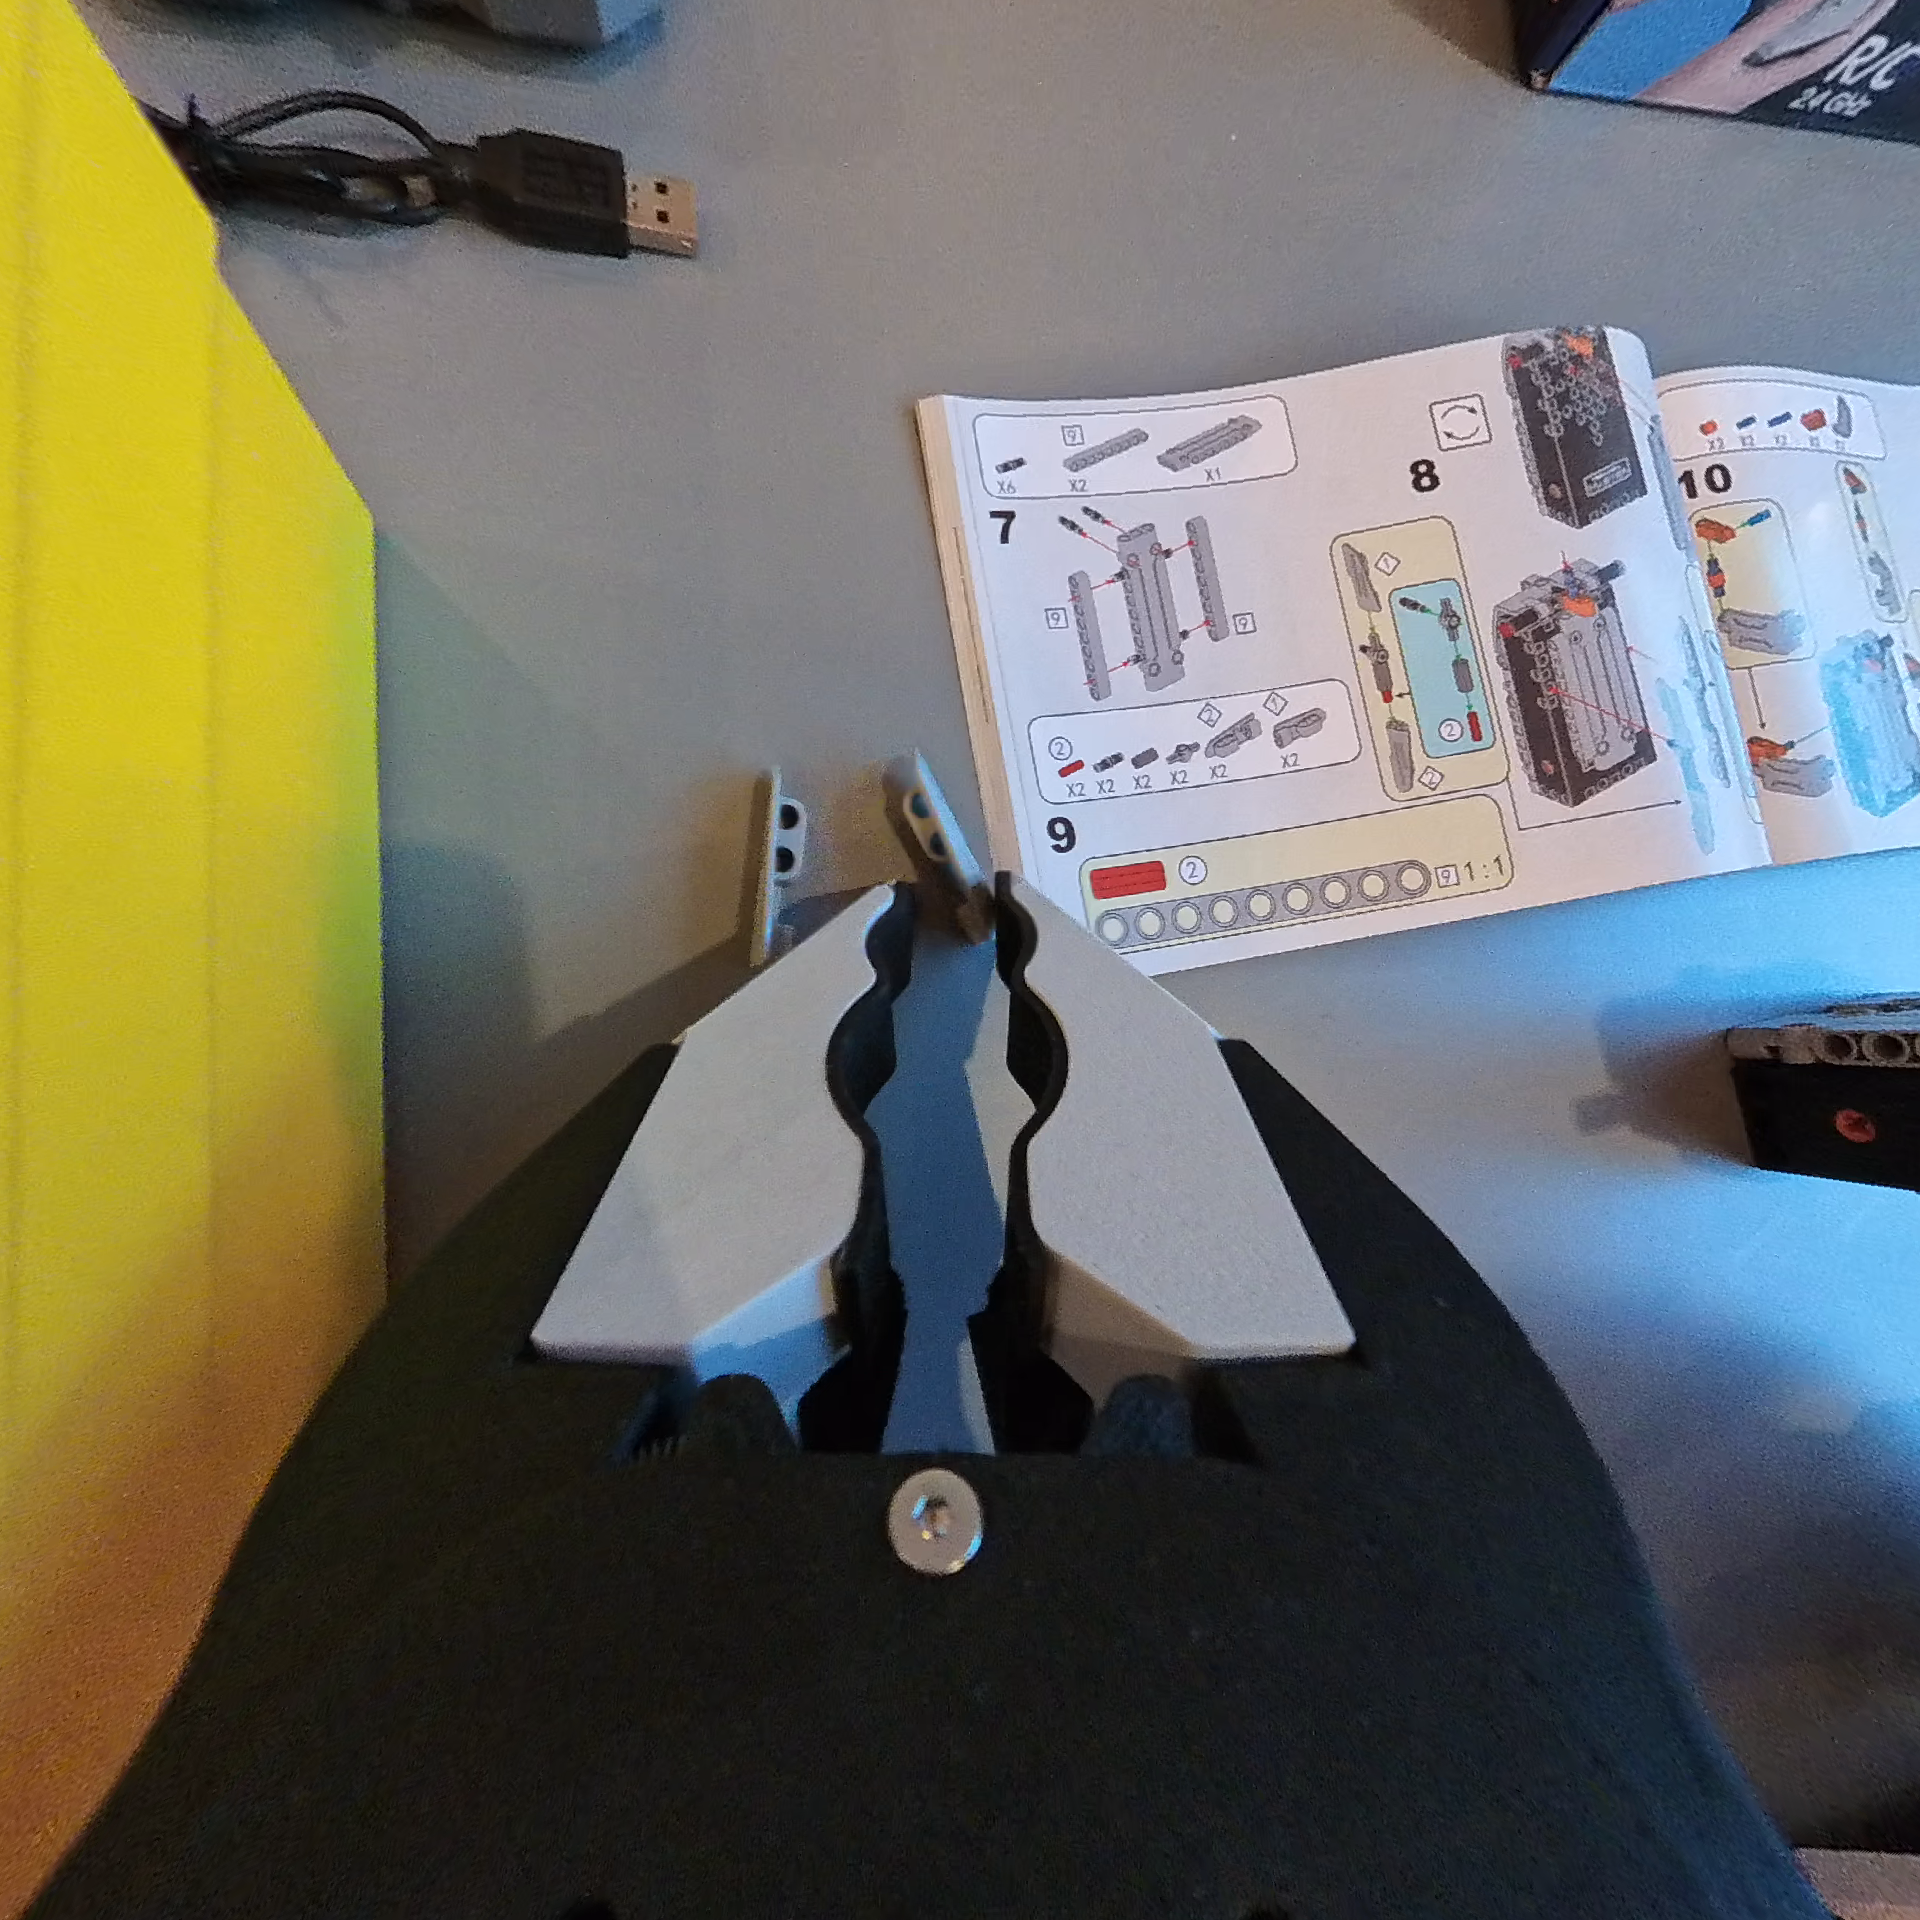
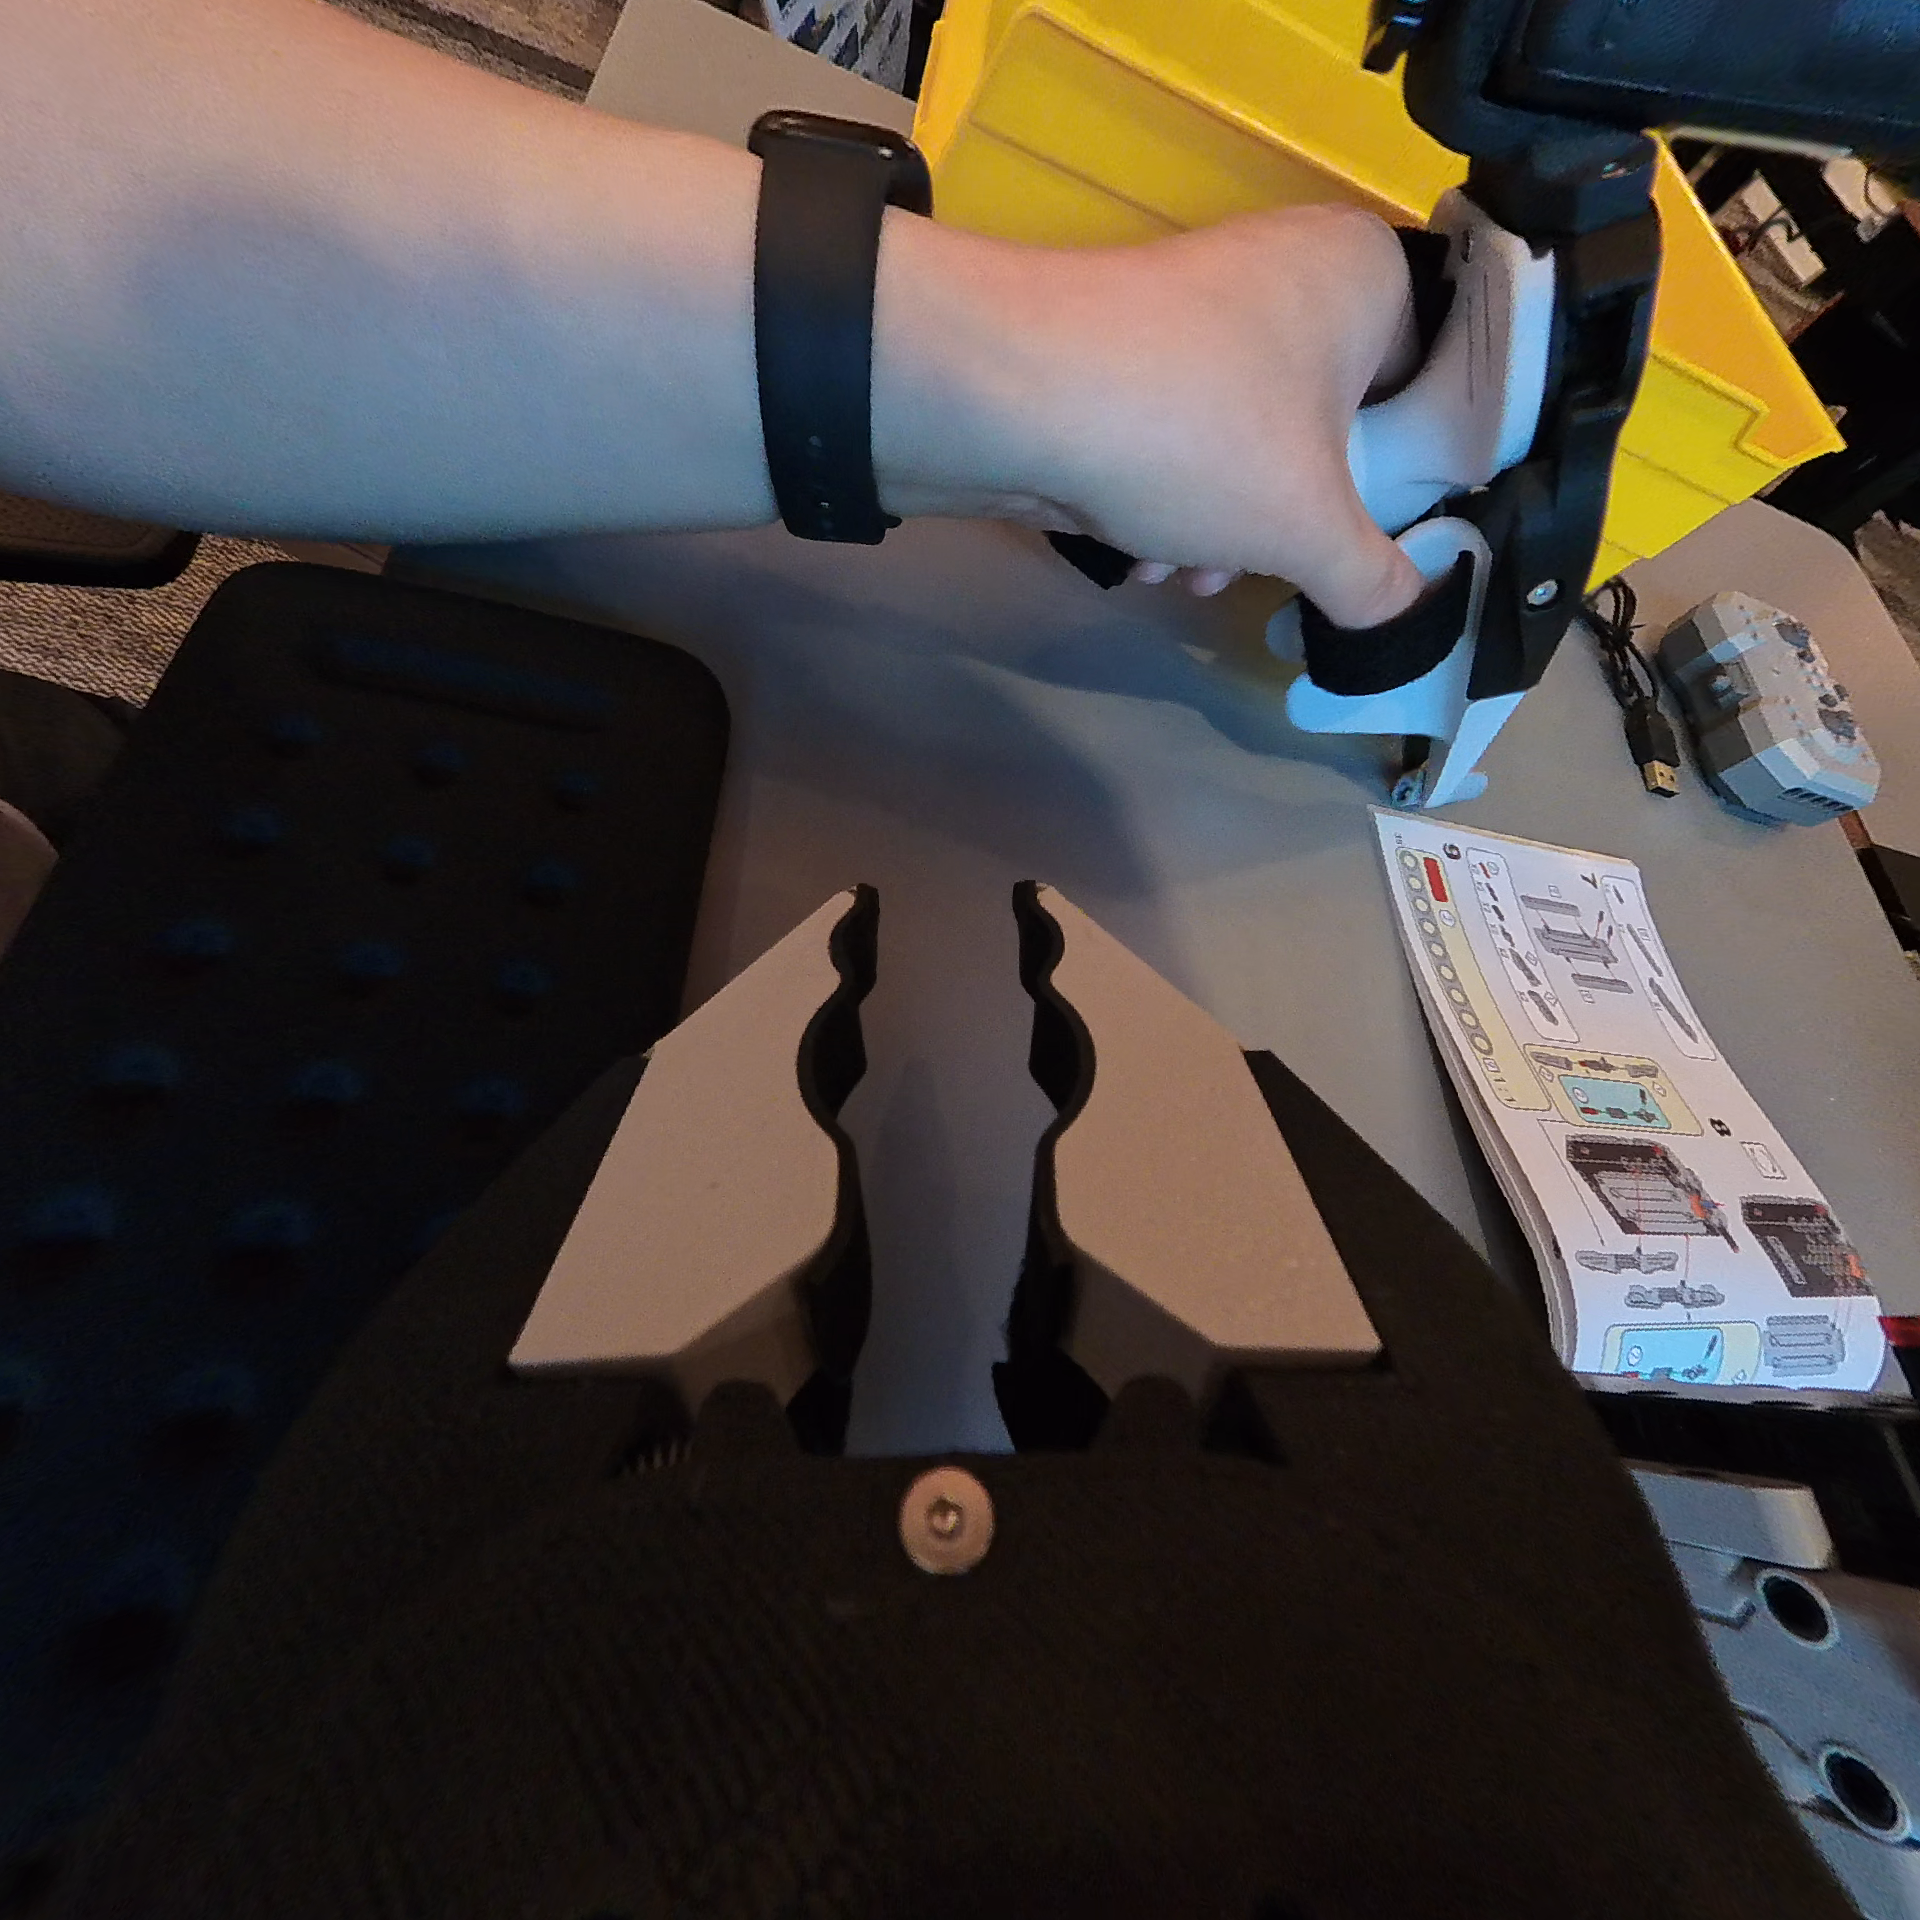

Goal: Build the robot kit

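My left gripper [image 1: 951, 896] is shut at its tips on a grey beam piece with round holes [image 1: 932, 826], which stands tilted on the grey table. A second grey holed beam [image 1: 781, 847] stands just left of it; whether the two are joined is hidden behind the fingers. An open instruction booklet [image 1: 1351, 644] lies just right of the tips. My right gripper [image 2: 943, 899] is open and empty above bare table. In the right wrist view a person's hand [image 2: 1195, 416] holds the left gripper [image 2: 1439, 790] beside the booklet [image 2: 1621, 1091].
A yellow bin [image 1: 156, 727] stands close on the left, also in the right wrist view [image 2: 1195, 135]. A black USB cable [image 1: 582, 197], a grey battery box [image 2: 1766, 707], a black block with a grey beam [image 1: 1839, 1101], a printed box [image 1: 1714, 62] and a black pad [image 2: 312, 935] lie around. Across from one pair of fingers to the other is roughly 20 cm.
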`<action>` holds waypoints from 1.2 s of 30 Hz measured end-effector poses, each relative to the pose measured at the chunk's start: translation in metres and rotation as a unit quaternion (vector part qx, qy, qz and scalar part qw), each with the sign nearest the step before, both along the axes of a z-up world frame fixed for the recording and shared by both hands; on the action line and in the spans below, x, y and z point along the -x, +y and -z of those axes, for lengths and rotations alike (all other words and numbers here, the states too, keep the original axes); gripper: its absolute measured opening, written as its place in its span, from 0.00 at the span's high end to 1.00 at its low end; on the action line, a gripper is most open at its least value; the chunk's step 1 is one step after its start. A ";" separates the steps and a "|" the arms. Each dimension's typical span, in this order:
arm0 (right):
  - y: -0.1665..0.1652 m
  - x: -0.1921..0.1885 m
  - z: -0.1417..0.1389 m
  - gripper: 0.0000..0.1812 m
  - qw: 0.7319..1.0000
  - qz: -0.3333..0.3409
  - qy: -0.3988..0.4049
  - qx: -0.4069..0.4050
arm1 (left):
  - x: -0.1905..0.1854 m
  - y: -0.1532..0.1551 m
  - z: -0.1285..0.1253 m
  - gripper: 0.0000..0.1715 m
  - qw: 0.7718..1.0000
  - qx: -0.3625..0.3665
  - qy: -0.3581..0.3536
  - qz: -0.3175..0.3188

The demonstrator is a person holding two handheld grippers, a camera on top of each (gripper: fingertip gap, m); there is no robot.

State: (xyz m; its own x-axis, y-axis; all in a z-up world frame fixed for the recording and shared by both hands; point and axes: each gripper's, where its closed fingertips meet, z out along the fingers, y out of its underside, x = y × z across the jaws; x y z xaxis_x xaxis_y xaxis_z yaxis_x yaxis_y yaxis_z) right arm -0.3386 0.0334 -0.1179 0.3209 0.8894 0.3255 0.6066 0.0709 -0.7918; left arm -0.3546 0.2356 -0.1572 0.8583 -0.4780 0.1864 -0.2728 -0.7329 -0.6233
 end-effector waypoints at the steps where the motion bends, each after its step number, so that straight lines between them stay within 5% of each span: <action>1: 0.000 0.000 0.000 0.86 1.000 0.000 0.000 0.000 | -0.001 0.000 0.001 0.92 1.000 0.001 0.001 0.002; 24: -0.005 0.002 0.004 0.86 1.000 -0.013 -0.020 -0.009 | 0.006 -0.001 0.002 0.97 0.999 -0.027 0.046 -0.007; 36: -0.005 0.002 0.006 0.86 1.000 -0.014 -0.023 -0.008 | 0.006 -0.012 -0.003 0.90 0.999 -0.035 0.036 0.009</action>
State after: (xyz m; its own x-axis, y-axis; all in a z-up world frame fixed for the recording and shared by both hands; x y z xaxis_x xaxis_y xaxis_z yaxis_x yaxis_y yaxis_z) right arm -0.3405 0.0283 -0.1235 0.2804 0.8927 0.3528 0.6393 0.1004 -0.7624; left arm -0.3602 0.2234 -0.1542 0.8597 -0.5028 0.0897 -0.3319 -0.6835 -0.6502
